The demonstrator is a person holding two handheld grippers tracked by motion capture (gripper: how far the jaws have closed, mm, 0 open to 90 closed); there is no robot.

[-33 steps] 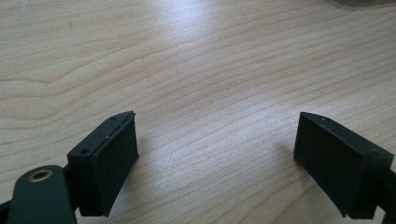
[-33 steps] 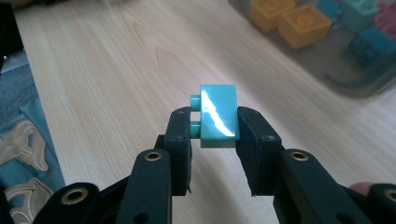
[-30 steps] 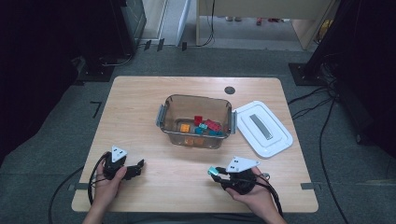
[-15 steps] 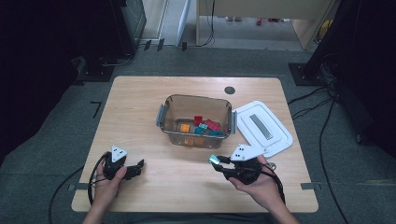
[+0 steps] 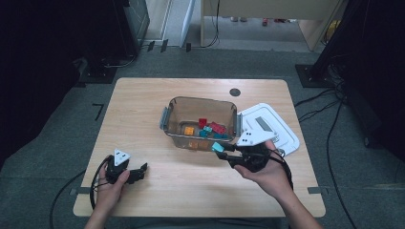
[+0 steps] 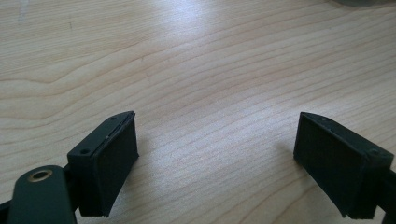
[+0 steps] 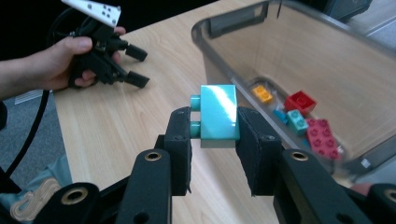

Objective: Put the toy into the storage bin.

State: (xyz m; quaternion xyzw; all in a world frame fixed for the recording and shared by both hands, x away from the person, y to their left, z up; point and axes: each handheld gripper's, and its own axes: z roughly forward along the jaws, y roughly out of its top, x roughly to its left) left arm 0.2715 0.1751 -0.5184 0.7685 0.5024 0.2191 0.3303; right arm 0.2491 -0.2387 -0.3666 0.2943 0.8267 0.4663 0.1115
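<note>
Both grippers are black. The left gripper [image 5: 128,171] and the right gripper [image 5: 234,151] each carry a pale grey three-cornered plate on top, and the left one's plate bears small dark dots. Black cables trail from both — looping by the wrists. The jaws are blocky black pads on arms with brass-ringed screw holes. Both forearms are bare, with no sleeves in view.

Setting: lab or test room. Evidence: bare wooden counter [image 5: 143,124] on grey carpet [image 5: 57,157], ringed by black stands [image 5: 334,52]; cables [image 5: 329,109] run loose across the floor; tape marks [image 5: 98,110] on the carpet beside the counter; pale cabinet [image 5: 267,14] at the rear.
</note>
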